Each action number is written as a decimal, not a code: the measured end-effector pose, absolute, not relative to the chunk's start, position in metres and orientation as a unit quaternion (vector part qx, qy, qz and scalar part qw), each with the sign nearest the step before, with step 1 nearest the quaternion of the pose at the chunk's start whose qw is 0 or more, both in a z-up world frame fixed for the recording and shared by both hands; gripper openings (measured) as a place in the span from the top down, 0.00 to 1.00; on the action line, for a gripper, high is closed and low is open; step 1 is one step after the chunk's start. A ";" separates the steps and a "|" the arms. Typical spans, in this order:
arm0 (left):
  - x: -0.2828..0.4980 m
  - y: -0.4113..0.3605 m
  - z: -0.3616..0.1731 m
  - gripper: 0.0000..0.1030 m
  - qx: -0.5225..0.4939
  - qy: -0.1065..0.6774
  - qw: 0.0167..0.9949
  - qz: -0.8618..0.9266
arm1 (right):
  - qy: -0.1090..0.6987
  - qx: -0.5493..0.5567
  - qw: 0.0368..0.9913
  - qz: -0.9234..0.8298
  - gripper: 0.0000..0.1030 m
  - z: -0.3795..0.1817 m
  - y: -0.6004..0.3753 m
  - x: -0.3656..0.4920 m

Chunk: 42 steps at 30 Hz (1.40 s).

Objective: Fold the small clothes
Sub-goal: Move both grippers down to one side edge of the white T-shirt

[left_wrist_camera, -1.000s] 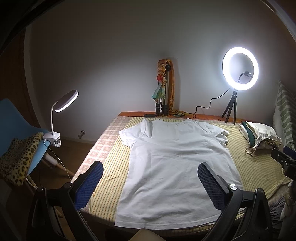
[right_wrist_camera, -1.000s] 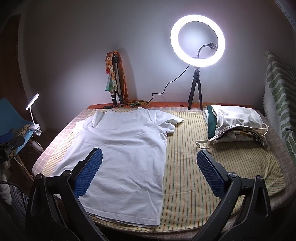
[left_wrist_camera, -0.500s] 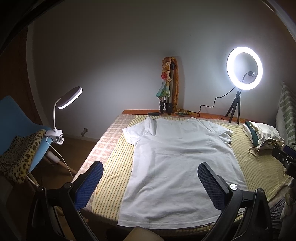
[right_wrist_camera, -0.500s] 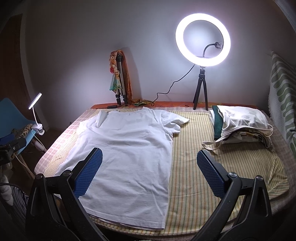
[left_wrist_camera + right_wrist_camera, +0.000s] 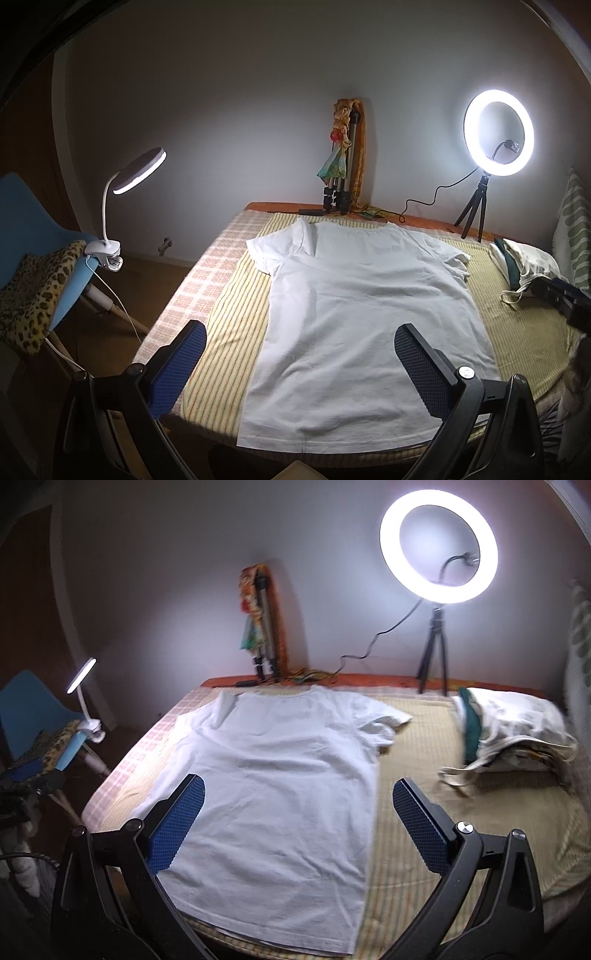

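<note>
A white T-shirt [image 5: 365, 314] [image 5: 280, 782] lies flat on the striped bed cover, collar towards the far wall, hem at the near edge. Its left sleeve is folded over and its right sleeve is rumpled. My left gripper [image 5: 300, 349] hovers open above the shirt's lower left part, nothing between its blue pads. My right gripper [image 5: 298, 808] also stands open, above the shirt's lower right side, and is empty. The right gripper's tip [image 5: 561, 295] shows at the right edge of the left wrist view.
A ring light on a tripod [image 5: 498, 134] [image 5: 437, 542] stands at the bed's far right. A folded tripod with cloth [image 5: 343, 162] leans on the wall. A pile of clothes and a bag [image 5: 513, 731] lies at the right. A blue chair [image 5: 33, 251] with a clip lamp [image 5: 136, 171] stands left.
Both grippers have shifted: the left view has drifted left, the right view has swung left and closer to the shirt, with motion blur. Both stay open; the shirt has not moved.
</note>
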<state>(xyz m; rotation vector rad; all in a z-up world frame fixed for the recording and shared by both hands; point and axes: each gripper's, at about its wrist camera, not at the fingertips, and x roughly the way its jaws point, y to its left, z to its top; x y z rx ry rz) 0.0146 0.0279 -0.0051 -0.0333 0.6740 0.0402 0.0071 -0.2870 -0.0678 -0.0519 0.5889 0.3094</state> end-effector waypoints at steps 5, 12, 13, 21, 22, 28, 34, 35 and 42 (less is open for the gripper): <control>0.006 0.050 -0.022 0.12 -0.040 0.327 0.944 0.004 | 0.292 -0.028 0.938 0.187 0.00 -0.059 -0.266 0.044; -0.001 0.078 -0.062 0.38 -0.070 0.369 0.927 0.010 | 0.317 -0.087 0.907 0.264 0.00 -0.063 -0.203 0.105; -0.002 0.080 -0.067 0.42 -0.077 0.374 0.924 0.008 | 0.318 -0.097 0.904 0.270 0.04 -0.066 -0.193 0.112; 0.002 0.099 -0.119 0.63 -0.133 0.423 0.896 -0.002 | 0.392 -0.103 0.858 0.314 0.34 -0.104 -0.125 0.184; 0.004 0.099 -0.124 0.64 -0.139 0.429 0.893 -0.003 | 0.402 -0.104 0.852 0.320 0.38 -0.108 -0.116 0.193; 0.011 0.104 -0.151 0.66 -0.161 0.451 0.878 -0.009 | 0.437 -0.089 0.829 0.337 0.42 -0.122 -0.063 0.241; 0.015 0.110 -0.161 0.66 -0.176 0.455 0.872 -0.016 | 0.471 -0.089 0.812 0.333 0.42 -0.150 -0.007 0.284; 0.015 0.111 -0.162 0.66 -0.180 0.455 0.872 -0.019 | 0.478 -0.087 0.808 0.333 0.42 -0.157 0.000 0.290; 0.016 0.111 -0.172 0.65 -0.187 0.466 0.865 -0.028 | 0.510 -0.103 0.791 0.321 0.42 -0.198 0.051 0.317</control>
